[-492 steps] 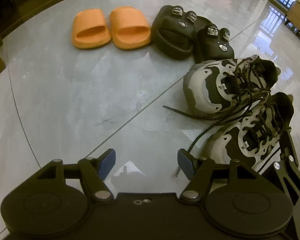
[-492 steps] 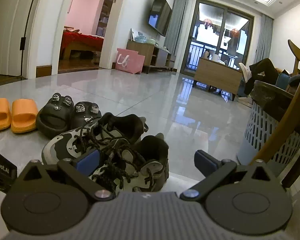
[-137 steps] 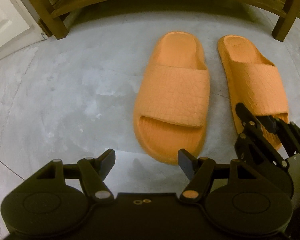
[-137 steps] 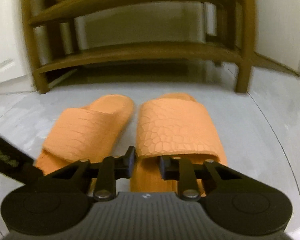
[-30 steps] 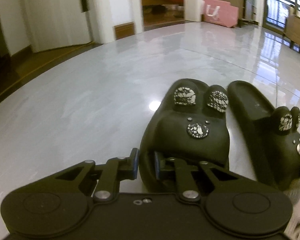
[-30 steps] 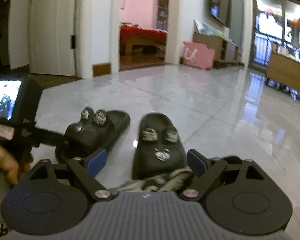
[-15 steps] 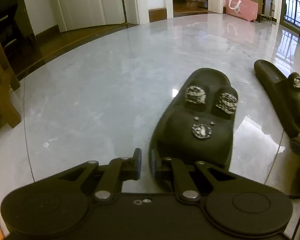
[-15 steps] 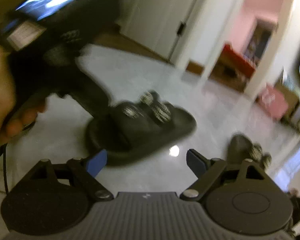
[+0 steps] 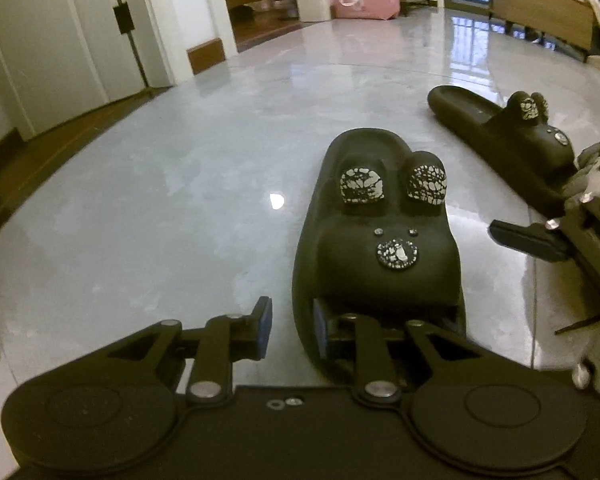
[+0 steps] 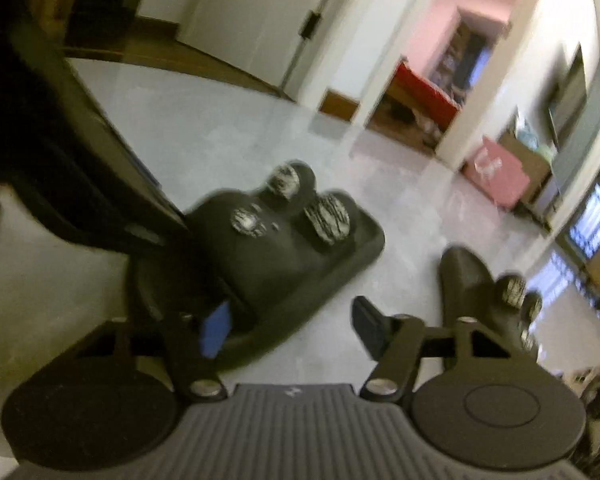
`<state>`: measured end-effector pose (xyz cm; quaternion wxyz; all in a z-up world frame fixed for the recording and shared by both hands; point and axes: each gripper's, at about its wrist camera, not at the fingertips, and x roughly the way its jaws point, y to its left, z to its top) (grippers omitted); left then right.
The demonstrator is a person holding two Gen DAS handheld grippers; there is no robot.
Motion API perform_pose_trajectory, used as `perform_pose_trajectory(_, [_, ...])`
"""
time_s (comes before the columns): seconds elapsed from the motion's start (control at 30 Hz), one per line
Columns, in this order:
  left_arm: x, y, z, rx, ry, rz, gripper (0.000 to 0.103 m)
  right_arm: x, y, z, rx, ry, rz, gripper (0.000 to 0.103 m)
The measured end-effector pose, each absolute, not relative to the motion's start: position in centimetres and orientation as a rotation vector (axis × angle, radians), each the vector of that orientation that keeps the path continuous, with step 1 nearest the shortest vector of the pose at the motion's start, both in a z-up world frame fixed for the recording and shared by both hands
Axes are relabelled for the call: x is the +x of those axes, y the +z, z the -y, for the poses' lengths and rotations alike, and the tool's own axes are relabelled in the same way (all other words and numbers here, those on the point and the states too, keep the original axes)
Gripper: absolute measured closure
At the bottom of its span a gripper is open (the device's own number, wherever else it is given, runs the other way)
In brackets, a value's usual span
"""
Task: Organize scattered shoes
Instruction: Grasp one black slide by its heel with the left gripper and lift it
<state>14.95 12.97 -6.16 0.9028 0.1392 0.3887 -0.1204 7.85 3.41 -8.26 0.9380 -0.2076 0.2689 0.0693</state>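
The left tool (image 9: 290,327) is a little open, with the side wall of a black slipper (image 9: 380,240) between its fingers: one finger is inside the slipper, one outside. That slipper sits on the shiny grey floor (image 9: 160,200). The right tool (image 10: 290,330) is spread wide and holds nothing. The second black slipper (image 9: 500,136) lies apart.

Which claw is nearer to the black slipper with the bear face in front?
Left. The left claw straddles the toe-end wall of the black slipper; the right claw is open alongside it.
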Motion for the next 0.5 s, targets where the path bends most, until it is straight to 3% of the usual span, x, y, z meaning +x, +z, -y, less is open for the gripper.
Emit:
perform_pose_trajectory(0.07, [14.8, -6.3, -13.0, 0.302, -0.276, -0.8, 0.077, 8.5, -8.5, -3.3, -0.411, 0.136, -0.554, 0.044])
perform_pose_trajectory(0.1, [14.7, -6.4, -12.9, 0.309, -0.29, -0.802, 0.077, 8.6, -8.5, -3.3, -0.406, 0.141, -0.556, 0.051])
perform_pose_trajectory(0.13, [14.7, -6.5, -12.6, 0.315, -0.312, -0.808, 0.077, 8.5, -8.6, -3.4, -0.402, 0.155, -0.557, 0.067])
perform_pose_trajectory(0.17, [14.9, -6.6, -12.5, 0.316, -0.323, -0.817, 0.077, 8.3, -8.7, -3.5, -0.399, 0.162, -0.556, 0.074])
perform_pose_trajectory(0.27, [15.3, -7.0, -11.7, 0.328, -0.34, -0.838, 0.072, 8.1, -8.9, -3.5, -0.386, 0.165, -0.551, 0.075])
perform_pose_trajectory(0.5, [16.9, -7.9, -11.4, 0.28, -0.28, -0.838, 0.071, 8.1, -8.9, -3.2, -0.396, 0.178, -0.545, 0.075])
